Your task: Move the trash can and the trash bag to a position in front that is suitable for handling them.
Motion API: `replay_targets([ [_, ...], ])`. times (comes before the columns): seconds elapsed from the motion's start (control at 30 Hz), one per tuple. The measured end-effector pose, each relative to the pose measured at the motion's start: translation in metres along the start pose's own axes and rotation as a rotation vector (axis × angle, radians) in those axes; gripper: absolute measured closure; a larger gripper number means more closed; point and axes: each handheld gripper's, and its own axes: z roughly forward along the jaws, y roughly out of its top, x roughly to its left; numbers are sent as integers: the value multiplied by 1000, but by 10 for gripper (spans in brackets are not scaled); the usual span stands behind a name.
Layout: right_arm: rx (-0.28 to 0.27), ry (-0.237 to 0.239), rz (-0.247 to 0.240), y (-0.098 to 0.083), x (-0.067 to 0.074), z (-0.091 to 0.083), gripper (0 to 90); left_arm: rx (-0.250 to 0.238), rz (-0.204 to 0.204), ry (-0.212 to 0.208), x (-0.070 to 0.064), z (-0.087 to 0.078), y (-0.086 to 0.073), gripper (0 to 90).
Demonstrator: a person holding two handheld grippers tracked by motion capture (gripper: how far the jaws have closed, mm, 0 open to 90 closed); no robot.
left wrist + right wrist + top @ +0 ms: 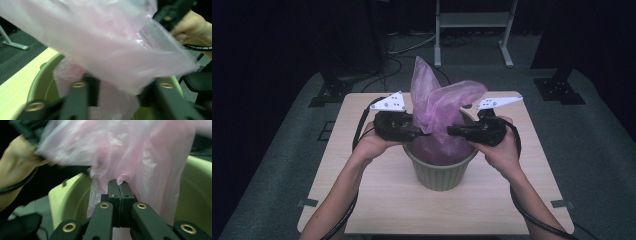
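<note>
At centre frame of the high view we see a green pot (439,172) on the bench (362,145), lined with a pink plastic bag (437,102) whose loose top stands above the rim. Right tool (121,185): jaws closed tight, pinching bag film. Left tool (120,86): jaws apart, film between them; we cannot tell whether it grips. No legible labels or writing.
</note>
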Motion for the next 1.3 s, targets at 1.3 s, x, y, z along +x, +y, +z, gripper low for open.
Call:
replay_targets([
  [1.3, -86, -43, 60, 7, -62, -33, 695, 6, 38, -74, 3, -37, -20, 887],
])
